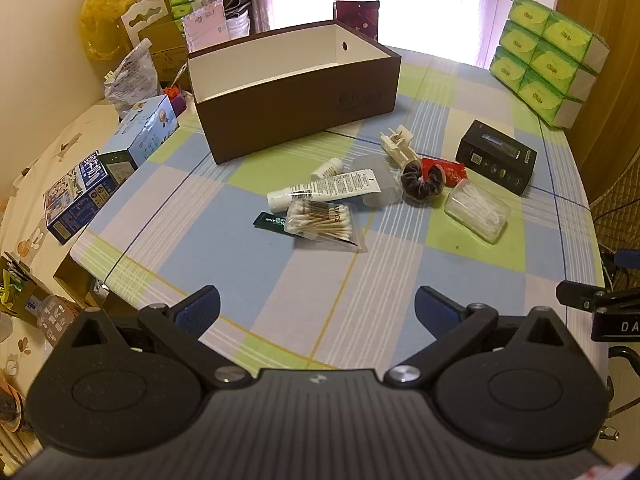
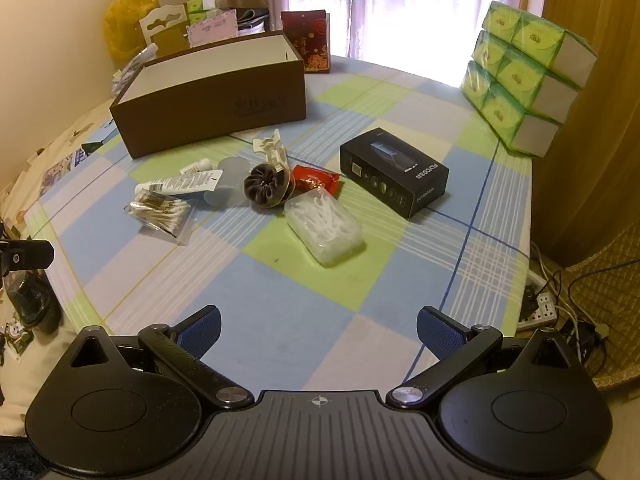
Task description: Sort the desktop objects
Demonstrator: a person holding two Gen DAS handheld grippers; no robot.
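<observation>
Brown cardboard box stands open at the far side of the checked tablecloth. In front of it lie the small objects: a white tube, a bag of cotton swabs, a dark scrunchie, a clear case of floss picks and a black carton. The left gripper and the right gripper are both spread wide and hold nothing, well apart from the objects, over the near edge.
</observation>
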